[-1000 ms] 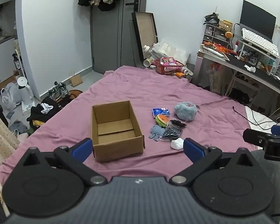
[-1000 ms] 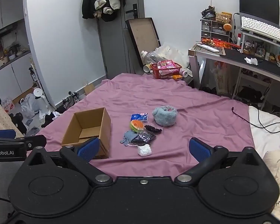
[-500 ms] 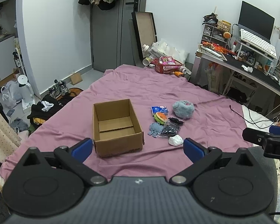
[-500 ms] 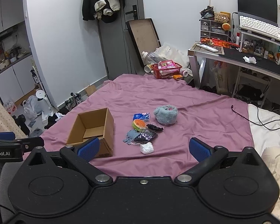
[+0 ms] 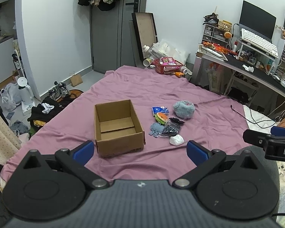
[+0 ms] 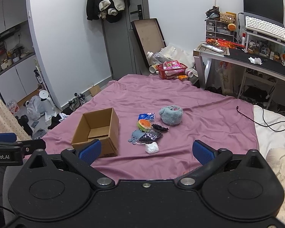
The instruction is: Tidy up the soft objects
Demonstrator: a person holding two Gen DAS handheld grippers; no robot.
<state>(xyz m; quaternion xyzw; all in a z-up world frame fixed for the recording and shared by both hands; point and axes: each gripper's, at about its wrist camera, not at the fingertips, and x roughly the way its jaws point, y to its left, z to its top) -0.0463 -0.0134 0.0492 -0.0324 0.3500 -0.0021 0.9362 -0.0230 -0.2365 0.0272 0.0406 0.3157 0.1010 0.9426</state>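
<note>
An open, empty cardboard box (image 5: 117, 127) (image 6: 97, 131) sits on the purple bedsheet (image 5: 161, 89). To its right lies a cluster of soft items: a fluffy blue-grey pouch (image 5: 184, 109) (image 6: 171, 115), a blue tissue pack (image 5: 160, 110) (image 6: 146, 116), a burger-shaped plush (image 5: 161, 117) (image 6: 144, 124), a blue fabric piece (image 5: 156, 129), a dark sequinned bag (image 5: 171, 129) (image 6: 150, 135) and a white wad (image 5: 176, 140) (image 6: 152, 147). My left gripper (image 5: 140, 150) and right gripper (image 6: 145, 151) both stand open, well short of these items, with nothing between their fingers.
A red basket (image 5: 168, 65) stands past the bed's far edge. A desk (image 6: 256, 60) with keyboard and monitor fills the right. Clothes and shoes (image 5: 47, 108) litter the floor at left. A black cable (image 6: 256, 119) runs over the sheet at right.
Both grippers have drawn back and risen slightly, so the box and items look a bit farther off. Both stay open; nothing on the bed has moved.
</note>
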